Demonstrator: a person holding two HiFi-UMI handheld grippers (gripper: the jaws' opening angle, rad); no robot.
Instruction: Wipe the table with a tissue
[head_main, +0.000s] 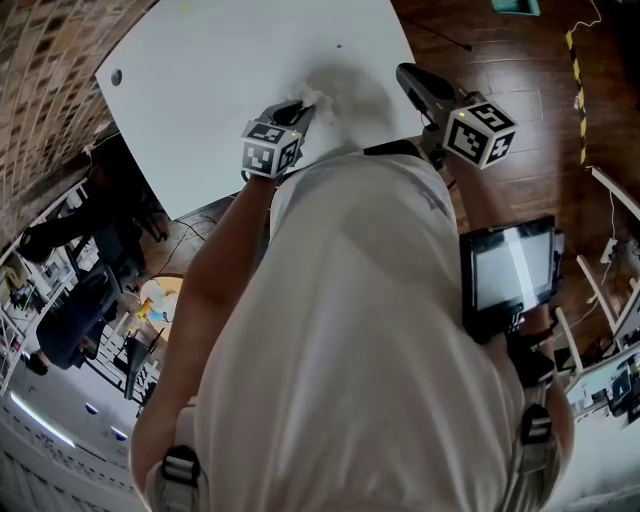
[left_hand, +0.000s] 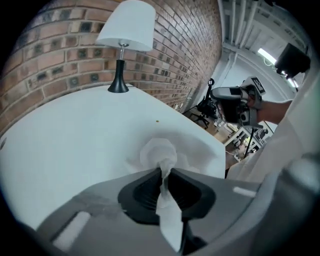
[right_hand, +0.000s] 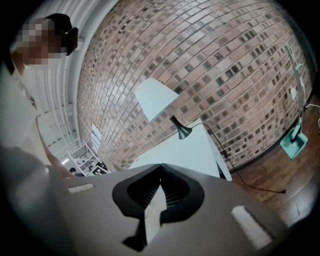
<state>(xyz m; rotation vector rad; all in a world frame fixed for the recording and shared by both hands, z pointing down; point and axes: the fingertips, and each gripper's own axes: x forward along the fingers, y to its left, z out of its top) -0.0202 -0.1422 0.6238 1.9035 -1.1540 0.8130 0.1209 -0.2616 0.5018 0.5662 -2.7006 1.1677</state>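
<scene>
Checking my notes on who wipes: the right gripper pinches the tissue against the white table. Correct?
No: it is the left gripper that pinches the tissue against the white table, as the left gripper view shows. The right gripper is shut, holding nothing.

The table (head_main: 220, 90) is the landmark. The tissue (head_main: 322, 95) lies on the table, close to its near edge and toward the right corner. The left gripper (head_main: 300, 108) reaches over that near edge, and the tissue runs between its jaws. The right gripper (head_main: 405, 75) hangs at the table's right edge, right of the tissue and apart from it. A lamp (left_hand: 125, 45) stands on the table's far side, by the wall (left_hand: 65, 60) along that side. A screen (head_main: 510, 270) sits off the table, right of its near corner. A dustpan (right_hand: 292, 142) stands on the floor (head_main: 520, 80) right of the table, by the wall.
</scene>
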